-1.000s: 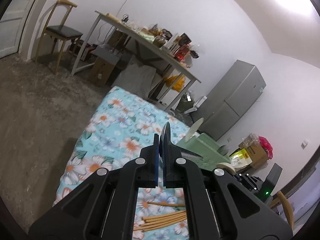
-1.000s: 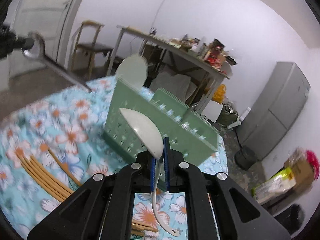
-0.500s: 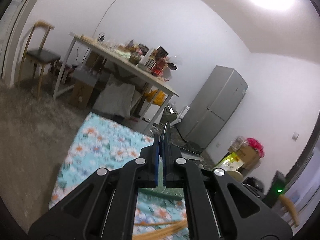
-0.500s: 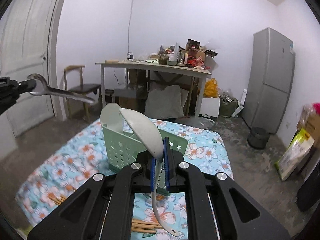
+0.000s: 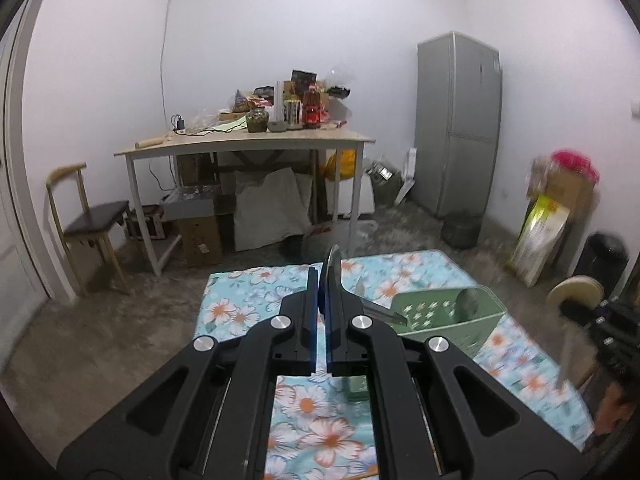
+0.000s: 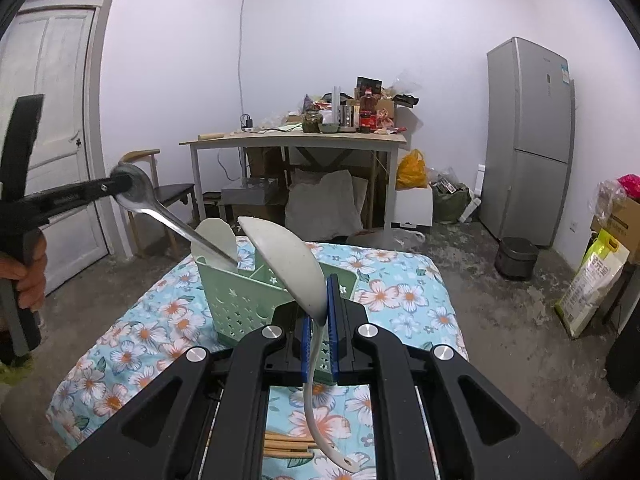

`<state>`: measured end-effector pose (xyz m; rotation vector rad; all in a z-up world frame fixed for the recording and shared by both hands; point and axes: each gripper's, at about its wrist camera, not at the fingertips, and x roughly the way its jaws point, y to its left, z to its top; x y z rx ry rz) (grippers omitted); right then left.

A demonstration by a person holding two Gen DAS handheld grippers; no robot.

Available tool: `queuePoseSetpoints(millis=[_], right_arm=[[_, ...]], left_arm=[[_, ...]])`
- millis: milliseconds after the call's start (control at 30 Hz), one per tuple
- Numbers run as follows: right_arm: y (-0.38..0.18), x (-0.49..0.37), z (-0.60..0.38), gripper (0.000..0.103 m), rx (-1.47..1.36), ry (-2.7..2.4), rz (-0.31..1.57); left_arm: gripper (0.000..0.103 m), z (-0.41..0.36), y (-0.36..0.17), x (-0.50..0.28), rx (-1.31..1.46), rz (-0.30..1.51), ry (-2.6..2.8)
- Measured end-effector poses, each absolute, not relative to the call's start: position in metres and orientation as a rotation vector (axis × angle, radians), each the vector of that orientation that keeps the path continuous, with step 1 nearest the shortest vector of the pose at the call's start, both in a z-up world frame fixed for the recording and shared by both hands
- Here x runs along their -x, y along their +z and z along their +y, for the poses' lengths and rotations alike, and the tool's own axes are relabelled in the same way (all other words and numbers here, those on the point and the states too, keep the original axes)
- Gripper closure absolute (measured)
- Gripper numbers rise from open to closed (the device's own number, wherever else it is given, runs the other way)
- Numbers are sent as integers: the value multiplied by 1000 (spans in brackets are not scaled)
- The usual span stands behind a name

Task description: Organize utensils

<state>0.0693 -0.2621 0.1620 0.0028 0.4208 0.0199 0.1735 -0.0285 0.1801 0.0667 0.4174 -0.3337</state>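
Note:
My left gripper (image 5: pixel 319 280) is shut on the bowl of a metal spoon (image 5: pixel 376 310). In the right wrist view that metal spoon (image 6: pixel 172 220) slants down from the left gripper (image 6: pixel 120 184), and its handle tip reaches the rim of the green utensil holder (image 6: pixel 240 304). My right gripper (image 6: pixel 318 300) is shut on the neck of a white ladle (image 6: pixel 288 264), bowl up and handle curling down. It hangs just in front of the holder. Another white spoon (image 6: pixel 212 240) stands in the holder's left compartment. The green holder (image 5: pixel 440 312) sits on the floral cloth (image 5: pixel 240 312).
Wooden chopsticks (image 6: pixel 288 448) lie on the floral cloth (image 6: pixel 400 296) below my right gripper. Behind it stand a cluttered table (image 6: pixel 296 140), a chair (image 6: pixel 160 192), a grey fridge (image 6: pixel 528 140) and a door (image 6: pixel 52 120). Bags and boxes (image 5: pixel 552 216) line the right wall.
The left gripper has swung in and up with the metal spoon, so its handle now points into the holder. Both views have rolled level. The right gripper still holds the ladle.

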Motion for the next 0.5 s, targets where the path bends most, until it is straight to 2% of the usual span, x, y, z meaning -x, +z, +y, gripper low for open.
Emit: queuePoseSetpoints(millis=[367, 433, 500], right_arm=[[156, -71, -279, 96, -80, 15, 433], [158, -71, -286, 96, -106, 17, 428], [161, -72, -293, 96, -130, 22, 419]], left_arm=[[99, -61, 161, -204, -99, 489, -384], [97, -63, 160, -206, -76, 487, -404], [90, -63, 162, -206, -54, 468, -419]])
